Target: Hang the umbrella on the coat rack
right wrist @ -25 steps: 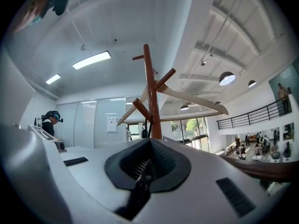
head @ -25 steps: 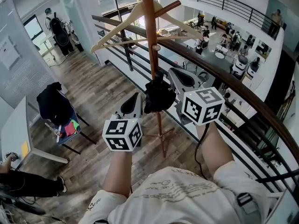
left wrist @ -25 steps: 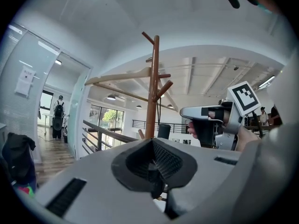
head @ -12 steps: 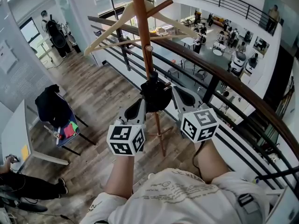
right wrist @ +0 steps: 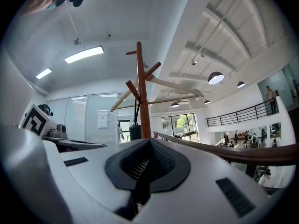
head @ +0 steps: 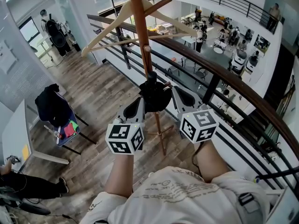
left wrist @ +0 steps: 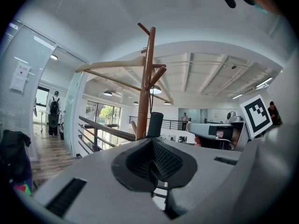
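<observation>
Here, the left gripper (head: pixel 138 103) and the right gripper (head: pixel 176 91) both show jaws clenched together. The black umbrella (head: pixel 155 97) sits between their tips, against the coat rack (head: pixel 140 36) pole rising at twelve o'clock.

one umbrella (head: pixel 156 98), one rack (head: pixel 137 27)

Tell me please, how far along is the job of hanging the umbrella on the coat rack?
Done: the umbrella is raised beside the coat rack pole. In hand: the left hand-held gripper and right hand-held gripper grip it. Left: hooking it on a peg and letting go; no secure hooking shows yet.
</observation>
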Available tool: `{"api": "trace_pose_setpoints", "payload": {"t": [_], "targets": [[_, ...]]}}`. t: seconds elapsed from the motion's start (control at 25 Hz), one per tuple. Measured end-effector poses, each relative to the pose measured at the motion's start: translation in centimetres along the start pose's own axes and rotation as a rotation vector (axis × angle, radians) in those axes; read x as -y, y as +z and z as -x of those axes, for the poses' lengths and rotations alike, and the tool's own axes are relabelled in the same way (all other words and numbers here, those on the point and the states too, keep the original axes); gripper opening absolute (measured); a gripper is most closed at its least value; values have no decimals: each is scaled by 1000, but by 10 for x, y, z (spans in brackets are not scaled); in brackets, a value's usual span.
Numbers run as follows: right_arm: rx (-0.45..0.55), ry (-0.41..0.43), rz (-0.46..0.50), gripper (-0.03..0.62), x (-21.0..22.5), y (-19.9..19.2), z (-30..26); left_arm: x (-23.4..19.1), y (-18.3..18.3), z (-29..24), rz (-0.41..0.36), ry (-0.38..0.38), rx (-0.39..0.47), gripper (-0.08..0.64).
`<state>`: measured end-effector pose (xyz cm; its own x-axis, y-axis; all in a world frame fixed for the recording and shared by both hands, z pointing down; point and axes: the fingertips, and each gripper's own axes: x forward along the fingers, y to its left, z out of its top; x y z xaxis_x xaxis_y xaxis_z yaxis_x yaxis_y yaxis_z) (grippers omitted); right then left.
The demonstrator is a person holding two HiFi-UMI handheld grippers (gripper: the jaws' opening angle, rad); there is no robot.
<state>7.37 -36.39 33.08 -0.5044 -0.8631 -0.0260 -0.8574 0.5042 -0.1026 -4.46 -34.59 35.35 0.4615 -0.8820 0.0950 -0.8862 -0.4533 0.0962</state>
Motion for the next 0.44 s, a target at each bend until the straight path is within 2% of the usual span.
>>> {"api": "trace_pose_setpoints", "payload": {"t": [0.44], "targets": [[-9, 19, 30, 0, -4, -2, -7, -13, -4, -3, 3, 38, -24, 5]]}}
